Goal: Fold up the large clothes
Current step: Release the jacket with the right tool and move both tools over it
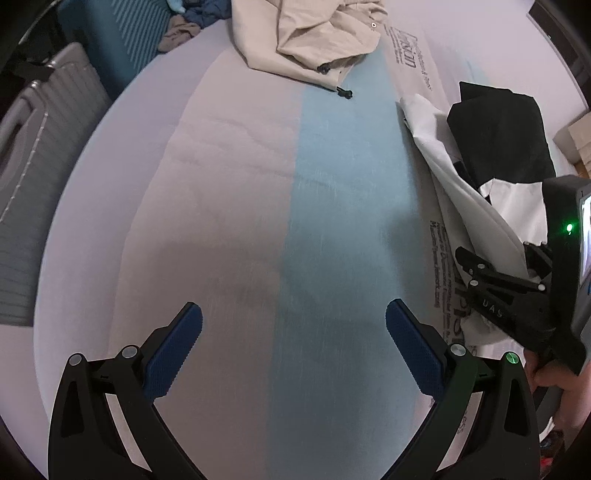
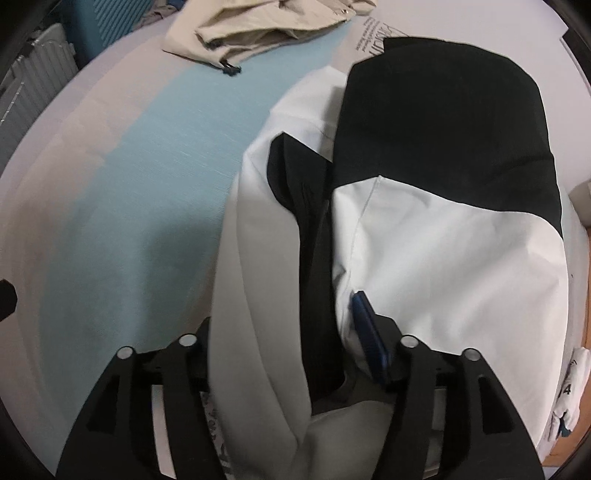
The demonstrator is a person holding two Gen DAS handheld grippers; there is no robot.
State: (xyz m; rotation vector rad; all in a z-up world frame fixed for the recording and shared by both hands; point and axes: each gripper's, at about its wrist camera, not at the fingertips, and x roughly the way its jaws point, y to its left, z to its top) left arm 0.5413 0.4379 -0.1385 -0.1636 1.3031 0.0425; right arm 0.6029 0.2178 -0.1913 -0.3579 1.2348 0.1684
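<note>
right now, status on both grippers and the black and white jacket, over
Left gripper open, empty, over bare mattress. Right gripper open, black and white jacket bunched between its fingers. Beige garment heaped at far end, nothing blocking.

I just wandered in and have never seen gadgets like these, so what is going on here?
A person is folding clothes on a pale striped mattress with a two-finger gripper in each hand. The right gripper straddles the folded black-and-white jacket, jaws apart, cloth lying between them. The left gripper hangs open and empty above bare mattress. A crumpled beige garment waits at the far end.
</note>
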